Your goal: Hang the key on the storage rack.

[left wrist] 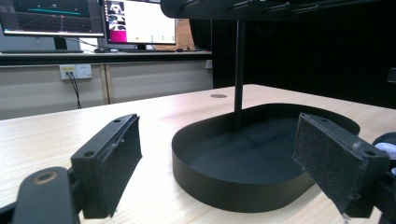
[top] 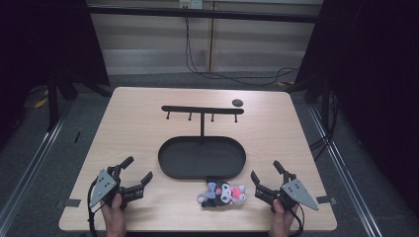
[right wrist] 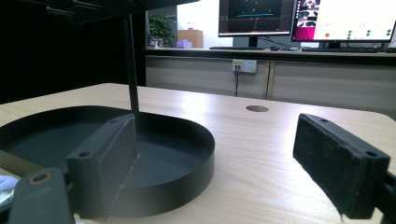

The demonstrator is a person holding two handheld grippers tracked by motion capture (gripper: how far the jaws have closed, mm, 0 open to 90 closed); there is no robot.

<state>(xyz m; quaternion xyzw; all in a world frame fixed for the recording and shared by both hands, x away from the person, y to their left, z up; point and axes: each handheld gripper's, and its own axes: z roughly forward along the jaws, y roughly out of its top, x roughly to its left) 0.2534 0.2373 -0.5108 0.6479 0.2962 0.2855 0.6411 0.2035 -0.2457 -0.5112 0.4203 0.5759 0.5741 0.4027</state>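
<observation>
From above, a small plush keychain toy point(top: 224, 193) lies on the pale wooden bench point(top: 128, 123), just in front of the near rim of a black oval tray point(top: 170, 163) from which a post rises to a hook bar point(top: 201, 109). The left tongs point(top: 134, 175) and right tongs point(top: 263, 178) rest low at either side, both spread wide and holding nothing, the right pair nearer the toy.

Along the left tongs, padded jaws frame the tray wall and the post point(left wrist: 239, 74); a sliver of the toy point(left wrist: 386, 144) shows at the right edge.

Along the right tongs, open jaws again bracket the tray point(right wrist: 187, 154), with a pale scrap at lower left that may be the toy.

The toy looks light, soft and squashable, unlikely to slip in padded jaws; its body offers the surest hold, its pale ring point(top: 201, 199) a finer one for hanging.
</observation>
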